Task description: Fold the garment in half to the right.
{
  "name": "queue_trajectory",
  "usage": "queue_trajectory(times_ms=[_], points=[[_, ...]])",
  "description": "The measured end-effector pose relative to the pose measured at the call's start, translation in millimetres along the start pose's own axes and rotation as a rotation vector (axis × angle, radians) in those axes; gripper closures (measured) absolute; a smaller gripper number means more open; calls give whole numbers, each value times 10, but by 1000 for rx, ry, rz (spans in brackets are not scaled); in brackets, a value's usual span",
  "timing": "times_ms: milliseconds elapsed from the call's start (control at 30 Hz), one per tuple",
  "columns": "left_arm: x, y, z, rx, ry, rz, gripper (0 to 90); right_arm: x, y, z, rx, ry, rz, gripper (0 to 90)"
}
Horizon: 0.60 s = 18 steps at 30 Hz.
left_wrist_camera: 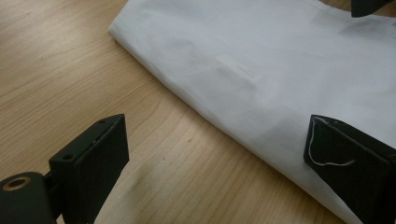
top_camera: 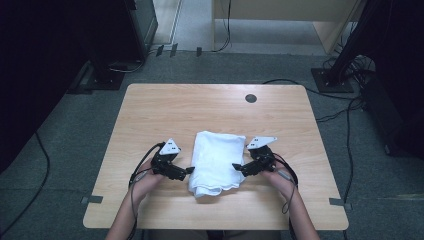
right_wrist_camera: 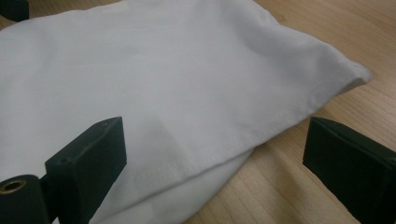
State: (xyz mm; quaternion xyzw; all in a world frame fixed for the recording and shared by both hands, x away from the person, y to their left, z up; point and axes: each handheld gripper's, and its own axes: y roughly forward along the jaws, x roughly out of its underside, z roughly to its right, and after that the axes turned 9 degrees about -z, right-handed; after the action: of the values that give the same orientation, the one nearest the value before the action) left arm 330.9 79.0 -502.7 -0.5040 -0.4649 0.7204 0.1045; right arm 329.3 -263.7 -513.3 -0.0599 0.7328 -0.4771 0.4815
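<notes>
A folded white cloth towel [top_camera: 217, 161] lies on the pale wooden counter [top_camera: 150, 110]. The left tongs [top_camera: 188, 170] and right tongs [top_camera: 235, 166] flank its side edges, both spread wide, gripping nothing.

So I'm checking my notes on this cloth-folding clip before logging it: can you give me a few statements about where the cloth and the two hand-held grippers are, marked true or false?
1. The white cloth lies folded on the wooden table. True.
2. The left hand-held gripper is shut on the cloth. False: its jaws stand open at the cloth's left edge.
3. The right hand-held gripper is open at the cloth's right side. True.
4. The cloth hangs over the table's near edge. False: it lies wholly on the tabletop.
5. A dark round hole sits near the table's far edge. True.
</notes>
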Motion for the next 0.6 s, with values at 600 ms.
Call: queue_trajectory(times_ms=[600], points=[[84, -13, -114, -26, -30, -25, 66, 94, -66, 142, 21, 39, -4, 64]])
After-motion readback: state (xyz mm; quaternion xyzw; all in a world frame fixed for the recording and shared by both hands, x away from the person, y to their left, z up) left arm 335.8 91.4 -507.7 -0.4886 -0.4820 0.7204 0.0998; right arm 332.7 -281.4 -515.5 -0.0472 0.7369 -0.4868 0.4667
